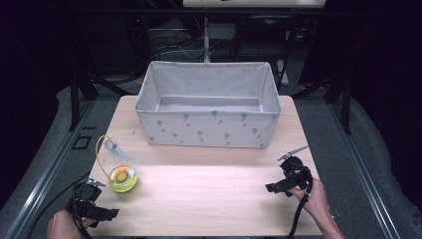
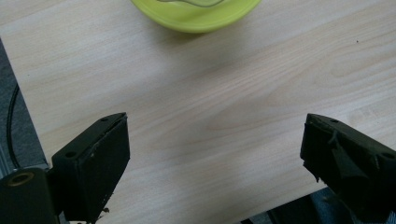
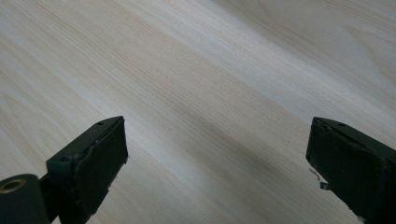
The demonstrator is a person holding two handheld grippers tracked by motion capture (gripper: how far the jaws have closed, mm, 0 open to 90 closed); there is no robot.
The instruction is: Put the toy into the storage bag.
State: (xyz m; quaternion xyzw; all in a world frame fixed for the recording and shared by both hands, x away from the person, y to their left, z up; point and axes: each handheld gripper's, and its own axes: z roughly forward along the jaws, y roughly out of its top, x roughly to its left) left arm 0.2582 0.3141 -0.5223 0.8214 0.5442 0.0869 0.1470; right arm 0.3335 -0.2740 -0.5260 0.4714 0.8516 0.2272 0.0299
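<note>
At about eight o'clock on the table, near its left edge, sits the toy: a yellow-green dish with an orange ball in it and a thin yellow wire arching up toward ten o'clock to a small feathery tuft. The left gripper lies just beside it, at its seven o'clock, over the table's near corner, jaws spread wide with nothing between them; in the left gripper view the dish rim shows at twelve o'clock, ahead of the jaws. The right gripper rests well apart at four o'clock on the table, its jaws likewise wide and empty over bare wood. The bin stands at twelve o'clock, seemingly empty. The toy looks bound for the bin, so the left gripper should probably advance toward twelve o'clock, straddle the dish low across its rim and close squarely. Gripping the springy wire instead could let the dish swing or tip.
</note>
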